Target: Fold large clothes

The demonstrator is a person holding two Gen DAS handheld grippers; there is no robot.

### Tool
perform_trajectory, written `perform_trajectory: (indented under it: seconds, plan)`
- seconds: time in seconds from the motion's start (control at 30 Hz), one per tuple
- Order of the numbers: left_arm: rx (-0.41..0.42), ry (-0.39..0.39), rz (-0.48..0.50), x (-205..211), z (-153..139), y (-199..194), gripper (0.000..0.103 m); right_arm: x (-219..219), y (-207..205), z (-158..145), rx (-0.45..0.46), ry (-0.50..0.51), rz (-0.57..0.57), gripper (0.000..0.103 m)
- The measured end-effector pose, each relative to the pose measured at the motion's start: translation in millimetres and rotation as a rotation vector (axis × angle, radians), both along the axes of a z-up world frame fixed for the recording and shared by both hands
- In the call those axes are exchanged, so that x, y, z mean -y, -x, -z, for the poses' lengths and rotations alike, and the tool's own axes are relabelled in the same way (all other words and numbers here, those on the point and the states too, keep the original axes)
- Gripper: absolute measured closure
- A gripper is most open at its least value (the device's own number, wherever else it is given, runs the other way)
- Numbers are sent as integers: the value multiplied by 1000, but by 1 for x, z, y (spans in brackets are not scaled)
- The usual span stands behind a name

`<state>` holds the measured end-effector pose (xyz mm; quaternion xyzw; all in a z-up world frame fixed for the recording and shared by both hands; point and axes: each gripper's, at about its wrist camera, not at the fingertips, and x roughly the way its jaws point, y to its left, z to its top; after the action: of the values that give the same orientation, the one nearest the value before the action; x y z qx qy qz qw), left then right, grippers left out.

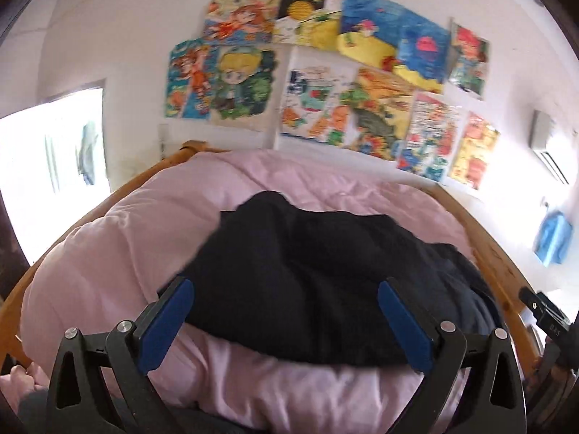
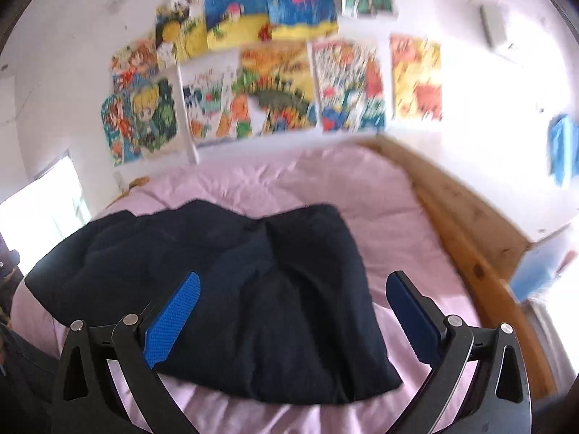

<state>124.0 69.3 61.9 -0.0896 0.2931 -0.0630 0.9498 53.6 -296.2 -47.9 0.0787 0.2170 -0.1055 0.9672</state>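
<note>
A dark navy garment (image 1: 311, 275) lies folded in a thick bundle on the pink bedcover (image 1: 119, 246). My left gripper (image 1: 286, 289) stands open above its near edge, blue pads wide apart, nothing pressed between them. In the right wrist view the same dark garment (image 2: 253, 289) spreads across the pink bedcover (image 2: 391, 217). My right gripper (image 2: 293, 289) is open too, held over the garment's near right part, with its pads clear of the cloth. A piece of the other gripper (image 1: 542, 311) shows at the right edge of the left wrist view.
A wooden bed frame (image 2: 470, 231) runs along the right side and the far end (image 1: 195, 146). Several colourful drawings (image 1: 325, 83) hang on the white wall behind the bed. A bright window (image 1: 47, 152) is at the left. A blue item (image 2: 562, 148) hangs on the right wall.
</note>
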Motion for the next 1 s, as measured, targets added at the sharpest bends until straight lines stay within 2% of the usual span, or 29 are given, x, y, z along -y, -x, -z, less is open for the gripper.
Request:
perform_trajectory:
  seconds: [0.1,0.23,0.37,0.47,0.53,0.7,0.87,1.0]
  plan:
    - [19,-23,31,9,-8,21,0,-13,27,-16,84,28,18,2]
    - [37,-83,44,21,-13,41,0,-23,57,-32,146,29,27,2]
    - [23,-183,85,33,-14,62,0,-35,83,-38,163,13,8,1]
    - [32,-224,96,37,-14,81,0,-45,96,-33,162,7,-20,1]
    - [41,-240,98,38,-15,93,0,-58,105,-32,172,17,-86,1]
    - [65,-292,94,42,-14,118,0,-82,119,-25,184,37,-166,1]
    - [66,-281,88,36,-6,138,0,-90,132,-10,131,9,-216,1]
    - [78,-254,70,29,0,148,0,-101,143,-4,138,62,-226,1]
